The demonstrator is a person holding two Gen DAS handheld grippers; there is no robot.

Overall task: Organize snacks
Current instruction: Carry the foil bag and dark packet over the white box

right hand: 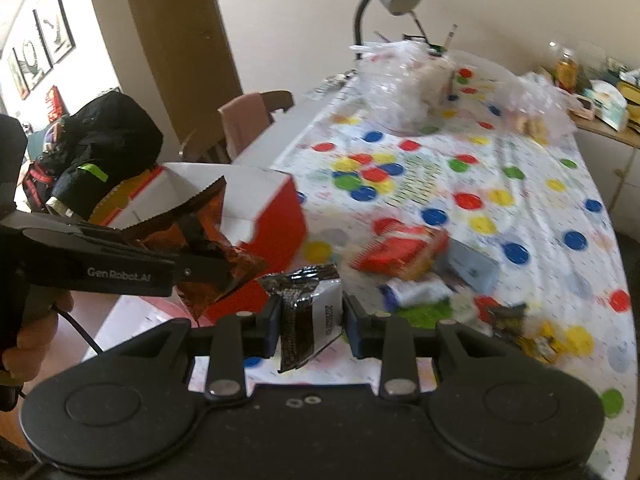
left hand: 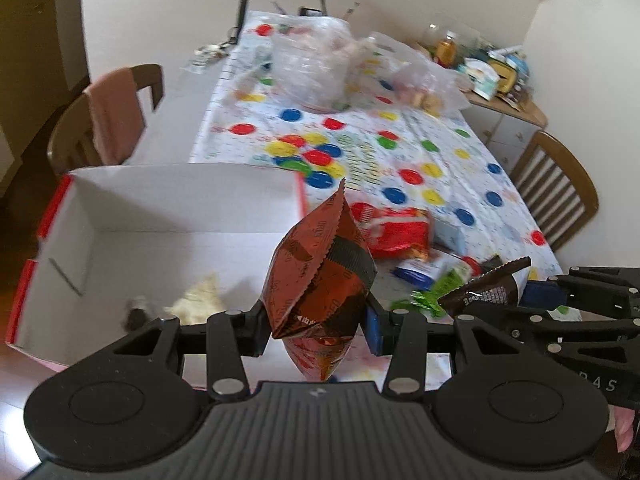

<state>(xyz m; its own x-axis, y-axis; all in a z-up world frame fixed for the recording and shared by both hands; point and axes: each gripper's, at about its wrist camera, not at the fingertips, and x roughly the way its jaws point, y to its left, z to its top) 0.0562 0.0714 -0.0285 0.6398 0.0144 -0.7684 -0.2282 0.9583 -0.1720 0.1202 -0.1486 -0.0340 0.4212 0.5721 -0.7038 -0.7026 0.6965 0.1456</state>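
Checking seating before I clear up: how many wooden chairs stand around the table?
2. One chair draped with a pink cloth stands at the table's left side beyond the white box; another chair stands at the right side. More may be hidden outside these views.

surface: table (right hand: 592, 264), dotted cloth | on it: white-and-red box (left hand: 168, 208), loose snack packets (right hand: 404, 256), clear plastic bags (left hand: 312, 68)

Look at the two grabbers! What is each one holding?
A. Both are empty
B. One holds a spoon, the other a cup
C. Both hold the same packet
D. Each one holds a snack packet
D: the left gripper pinches a reddish-brown packet, and the right gripper pinches a separate black and silver packet.
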